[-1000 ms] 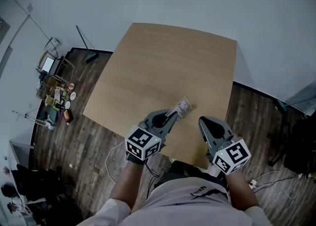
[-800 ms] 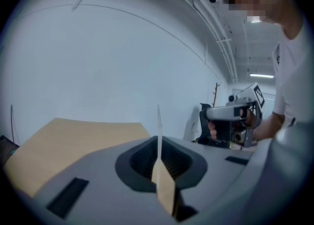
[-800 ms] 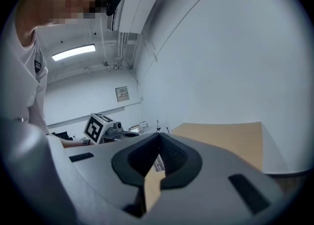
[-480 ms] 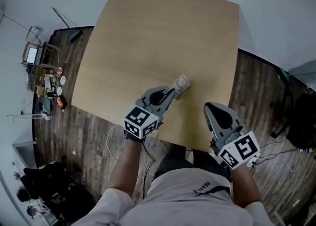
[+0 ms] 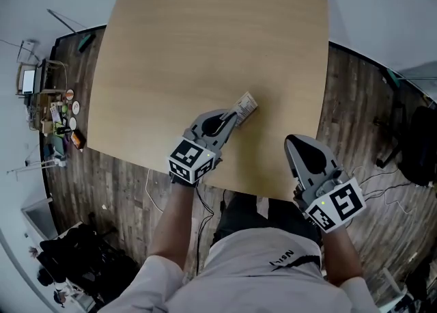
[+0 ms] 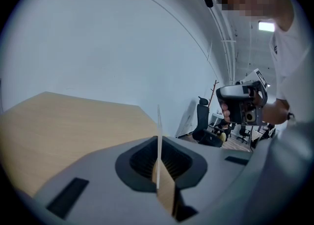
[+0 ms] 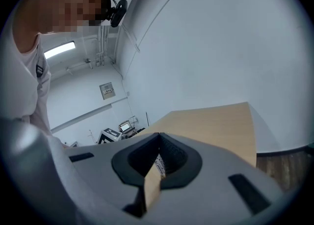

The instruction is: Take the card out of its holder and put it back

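head view: the left gripper (image 5: 234, 116) is clamped on one end of the card (image 5: 246, 105) and holds it low over the near part of the table (image 5: 205, 31), just as it did a second ago. the right gripper (image 5: 294, 145) has changed place. it sat over the table's near edge before and is now drawn back past that edge, beside the person's body, well apart from the card. whether the holder is still around the card is too small to tell here.

left gripper view: the jaws are pressed onto the card (image 6: 158, 121), which shows edge-on as a thin upright line between them. the right gripper (image 6: 241, 104) appears far off at the right, held up in the hand.

right gripper view: the right gripper (image 7: 157, 139) has its jaws closed together with nothing between them. a small printed strip shows past the tips, probably the card.

judgement: with the right side withdrawn, no pulling or reinserting is under way, and that gripper must come back in before the next step.
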`<act>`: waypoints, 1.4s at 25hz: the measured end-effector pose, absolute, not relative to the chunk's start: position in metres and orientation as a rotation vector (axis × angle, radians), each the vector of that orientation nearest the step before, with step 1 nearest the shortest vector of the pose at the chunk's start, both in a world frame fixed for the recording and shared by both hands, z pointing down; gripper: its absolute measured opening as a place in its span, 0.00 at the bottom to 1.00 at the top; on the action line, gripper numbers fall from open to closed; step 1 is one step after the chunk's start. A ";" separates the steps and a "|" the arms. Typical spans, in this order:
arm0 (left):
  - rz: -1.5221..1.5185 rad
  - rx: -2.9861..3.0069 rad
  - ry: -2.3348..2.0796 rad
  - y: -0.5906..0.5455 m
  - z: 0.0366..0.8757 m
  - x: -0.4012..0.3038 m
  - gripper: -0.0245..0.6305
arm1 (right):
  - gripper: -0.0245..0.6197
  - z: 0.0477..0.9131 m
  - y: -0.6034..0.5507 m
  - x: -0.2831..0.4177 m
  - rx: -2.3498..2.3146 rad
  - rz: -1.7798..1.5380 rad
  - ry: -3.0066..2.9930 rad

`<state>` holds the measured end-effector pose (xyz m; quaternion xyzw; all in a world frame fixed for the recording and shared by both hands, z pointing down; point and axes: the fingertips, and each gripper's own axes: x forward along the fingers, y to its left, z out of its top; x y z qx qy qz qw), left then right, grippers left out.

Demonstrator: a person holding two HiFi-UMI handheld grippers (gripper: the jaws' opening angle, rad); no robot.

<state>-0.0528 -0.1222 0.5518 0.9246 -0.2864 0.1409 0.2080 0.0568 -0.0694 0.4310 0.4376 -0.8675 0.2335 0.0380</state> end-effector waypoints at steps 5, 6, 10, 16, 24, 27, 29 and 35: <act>0.398 2.562 -0.795 -0.122 0.567 -0.057 0.08 | 0.06 0.438 -0.070 0.058 1.350 0.730 -2.639; 0.405 2.563 -0.797 -0.123 0.569 -0.058 0.08 | 0.06 0.439 -0.071 0.059 1.350 0.734 -2.636; 0.409 2.572 -0.788 -0.124 0.576 -0.057 0.08 | 0.06 0.445 -0.070 0.061 1.348 0.744 -2.625; 0.430 2.601 -0.783 -0.122 0.575 -0.059 0.08 | 0.06 0.446 -0.068 0.056 1.349 0.743 -2.618; 0.462 2.609 -0.819 -0.120 0.576 -0.061 0.08 | 0.06 0.448 -0.068 0.057 1.346 0.745 -2.614; 0.470 2.605 -0.836 -0.119 0.579 -0.062 0.08 | 0.06 0.450 -0.067 0.058 1.345 0.746 -2.612; 0.486 2.610 -0.832 -0.117 0.581 -0.061 0.08 | 0.06 0.449 -0.066 0.058 1.345 0.746 -2.610; 0.548 2.597 -0.799 -0.114 0.601 -0.060 0.08 | 0.06 0.452 -0.062 0.056 1.336 0.748 -2.603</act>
